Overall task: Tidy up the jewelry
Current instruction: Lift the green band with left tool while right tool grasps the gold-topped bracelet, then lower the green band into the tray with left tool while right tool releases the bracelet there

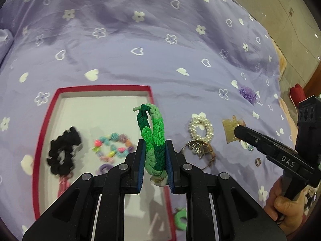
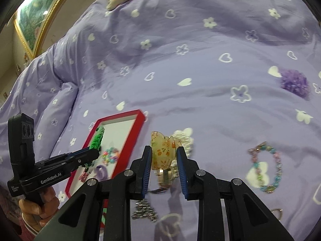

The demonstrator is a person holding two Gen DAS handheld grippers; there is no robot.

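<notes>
Lilac bedding (image 1: 160, 46) printed with white hearts and flowers fills both views and carries everything.

From the left wrist view, the left gripper (image 1: 154, 152) is seen clenched on a braid (image 1: 152, 132), a plaited band in dark and light green, held above the right edge of a red-rimmed tray (image 1: 43, 128). The braid's lower end is hidden between the pads. On the tray's white floor a black scrunchie (image 1: 63, 150) and a ring of pastel beads (image 1: 112, 146) are blurred; the tray's near edge is cut off by the gripper body. On the bedding right of the tray a pearl loop (image 1: 201, 128) lies beside a tangle of metal pieces (image 1: 198, 150) too blurred to name. The amber clip (image 1: 229, 128) is partly covered by the right gripper (image 1: 239, 131), whose grip cannot be judged from this side. A purple puff (image 1: 247, 94) lies further off.

From the right wrist view, the right gripper (image 2: 163, 156) is shown grasping the clip (image 2: 162, 152), translucent yellow with orange flecks and a scalloped top, just off the tray's right edge (image 2: 128, 150). The pearl loop (image 2: 186, 140) is mostly hidden behind it. Only here are seen a pastel bracelet (image 2: 266, 168), a silver chain (image 2: 143, 212) and a framed picture (image 2: 40, 18) on the wall. The left gripper (image 2: 94, 150) is seen side-on with the braid (image 2: 97, 138).
</notes>
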